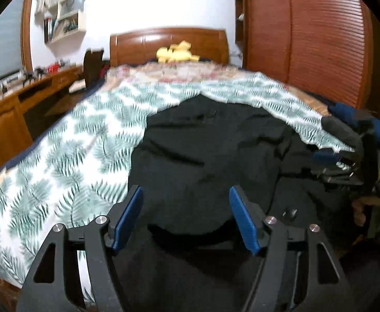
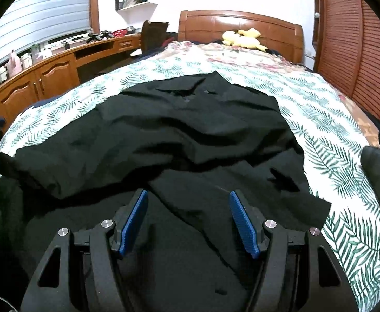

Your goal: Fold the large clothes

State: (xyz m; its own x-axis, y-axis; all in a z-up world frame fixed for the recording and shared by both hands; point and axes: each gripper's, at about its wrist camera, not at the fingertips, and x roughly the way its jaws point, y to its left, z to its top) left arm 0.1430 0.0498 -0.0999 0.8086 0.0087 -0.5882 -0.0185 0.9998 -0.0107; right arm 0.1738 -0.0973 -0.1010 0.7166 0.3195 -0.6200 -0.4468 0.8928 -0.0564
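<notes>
Judging by the lie of the cloth, you're early in the fold, w/ most of the work still ahead. Black garment (image 2: pixel 190 135) sits on the bed (image 2: pixel 346 182), spread over the leaf-print cover, collar end toward the headboard (image 2: pixel 239 23) and hem end toward you, spilling off the near edge of the bed.

It's not flat: ridges and creases run across the middle, and in the right wrist view one flap (image 2: pixel 242 195) lies diagonally over the lower part, its corner reaching out onto the cover at right. Can't tell if that's a deliberate first fold or just rumple. A sleeve-like lobe (image 2: pixel 34 166) sticks out on the left near the bed edge. No neat rectangle anywhere, so treat folding as barely begun, prob. still at the smoothing stage.

Left tool (image 1: pixel 184 218) hovers over the near part of the garment, blue pads (image 1: pixel 127 218) well apart, nothing betw. them. Right tool (image 2: pixel 187 221) is the same: pads spread wide, cloth beneath but not pinched. Left wrist view is motion-blurred and shows the other tool's body at far right.

Left to do, by my read: flatten, bring sleeves in, fold sides, then fold lengthwise. Yellow plush (image 2: pixel 242 39) by the headboard is well clear.
</notes>
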